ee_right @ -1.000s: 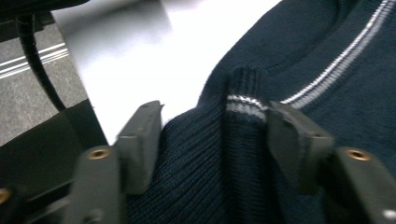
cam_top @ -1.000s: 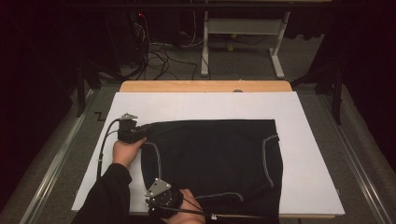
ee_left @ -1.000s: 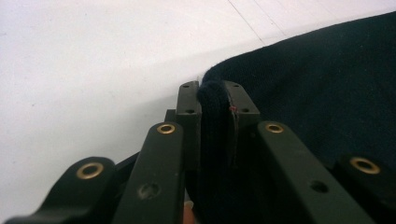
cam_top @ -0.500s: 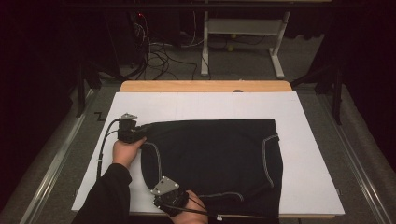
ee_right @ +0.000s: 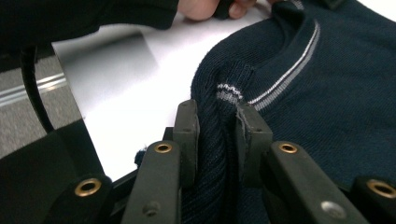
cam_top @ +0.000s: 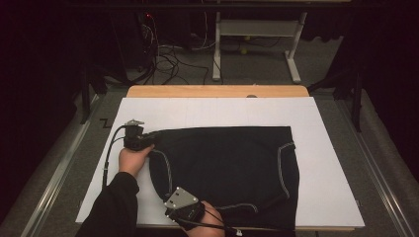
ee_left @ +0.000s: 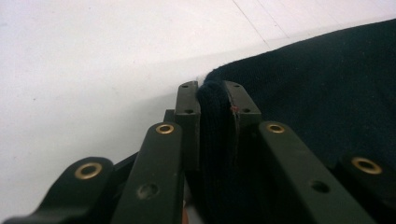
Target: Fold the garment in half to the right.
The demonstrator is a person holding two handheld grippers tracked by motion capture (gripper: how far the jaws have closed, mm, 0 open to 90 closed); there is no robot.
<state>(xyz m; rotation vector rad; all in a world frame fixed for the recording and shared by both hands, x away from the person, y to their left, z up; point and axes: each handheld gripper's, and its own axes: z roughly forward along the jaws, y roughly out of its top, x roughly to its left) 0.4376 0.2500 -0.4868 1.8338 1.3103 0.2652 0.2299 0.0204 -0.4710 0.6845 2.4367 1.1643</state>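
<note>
Left gripper (cam_top: pixel 150 139) fingers clench the dark sweater (cam_top: pixel 232 168); right gripper (cam_top: pixel 174 210) fingers, just closing, pinch its ribbed edge.

High view: above the near edge of the counter (cam_top: pixel 326 148), facing forward and down, far off. Each tool view: low, very close, looking along its jaws at the garment (cam_top: pixel 227 163) hem (ee_left: pixel 212 121) (ee_right: pixel 219 140). All share the garment.
</note>
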